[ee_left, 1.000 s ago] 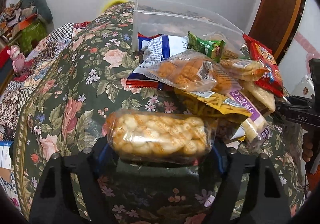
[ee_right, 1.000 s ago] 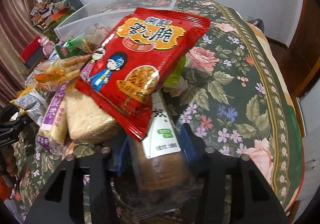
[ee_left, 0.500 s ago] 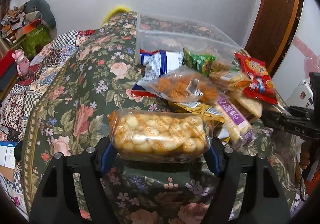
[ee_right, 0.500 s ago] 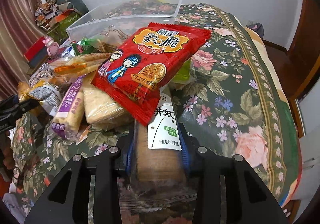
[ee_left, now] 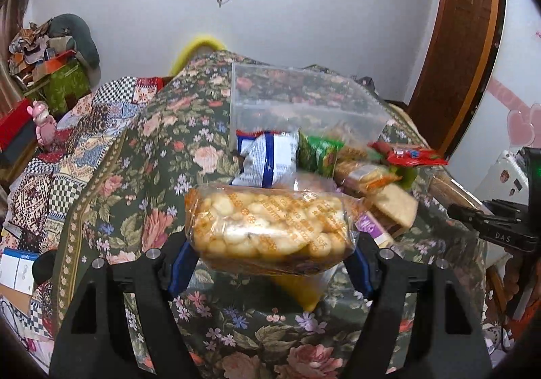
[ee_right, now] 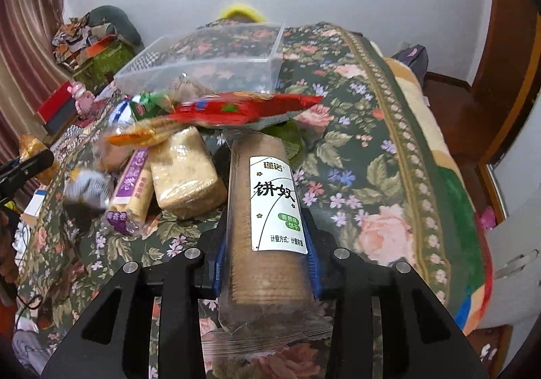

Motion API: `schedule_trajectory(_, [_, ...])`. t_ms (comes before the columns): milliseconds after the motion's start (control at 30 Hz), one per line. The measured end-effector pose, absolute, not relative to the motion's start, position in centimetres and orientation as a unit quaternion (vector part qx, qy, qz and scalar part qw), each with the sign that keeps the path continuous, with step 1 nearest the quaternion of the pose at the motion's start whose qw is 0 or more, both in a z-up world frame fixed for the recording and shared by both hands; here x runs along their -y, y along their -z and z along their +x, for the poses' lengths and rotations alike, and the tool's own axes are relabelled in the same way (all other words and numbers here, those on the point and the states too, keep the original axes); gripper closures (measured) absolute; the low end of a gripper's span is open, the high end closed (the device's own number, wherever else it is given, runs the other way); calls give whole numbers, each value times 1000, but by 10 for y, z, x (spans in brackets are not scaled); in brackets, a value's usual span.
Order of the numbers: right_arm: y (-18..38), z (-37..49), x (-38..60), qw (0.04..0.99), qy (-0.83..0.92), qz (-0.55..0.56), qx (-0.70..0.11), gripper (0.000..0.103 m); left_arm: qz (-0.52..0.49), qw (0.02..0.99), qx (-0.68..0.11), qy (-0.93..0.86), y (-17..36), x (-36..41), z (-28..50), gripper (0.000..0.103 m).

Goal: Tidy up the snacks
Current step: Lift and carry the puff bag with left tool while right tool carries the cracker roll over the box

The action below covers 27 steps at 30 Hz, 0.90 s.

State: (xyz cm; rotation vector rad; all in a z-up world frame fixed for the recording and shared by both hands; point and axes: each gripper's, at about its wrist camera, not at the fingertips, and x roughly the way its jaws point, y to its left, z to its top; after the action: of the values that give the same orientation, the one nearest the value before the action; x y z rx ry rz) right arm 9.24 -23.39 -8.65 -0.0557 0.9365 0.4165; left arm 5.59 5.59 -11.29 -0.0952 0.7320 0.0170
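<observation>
My left gripper [ee_left: 267,254] is shut on a clear bag of round golden puffs [ee_left: 267,223] and holds it above the floral cloth. My right gripper [ee_right: 265,264] is shut on a long clear-wrapped sleeve of brown biscuits with a white label [ee_right: 267,210], lifted off the pile. A clear plastic bin [ee_left: 297,98] stands behind the snack pile; it also shows in the right wrist view [ee_right: 209,64]. The pile holds a red packet [ee_right: 243,108], a pale cracker block [ee_right: 184,172], a purple-labelled pack [ee_right: 132,189], a green packet [ee_left: 319,152] and a blue-white bag [ee_left: 267,159].
The floral cloth [ee_right: 372,176] covers the whole surface and drops off at the right edge. The right gripper's body [ee_left: 500,227] shows at the right of the left wrist view. Boxes and clutter [ee_left: 50,74] stand beyond the left side. A wooden door [ee_left: 463,41] is at the back right.
Both grippers have lifted and pulled back from the pile with their packs. The biscuit sleeve has slid out from under the red packet, which now lies flatter on the pile.
</observation>
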Motion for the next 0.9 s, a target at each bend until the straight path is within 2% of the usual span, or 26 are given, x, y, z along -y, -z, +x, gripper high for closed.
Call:
schedule_trajectory(433, [51, 99, 219, 893, -218, -14, -393, 69, -43, 944, -328, 3, 83, -47, 73, 29])
schedule_trajectory(900, [26, 145, 181, 908, -235, -11, -346, 69, -49, 951, -306, 12, 58, -48, 135, 29])
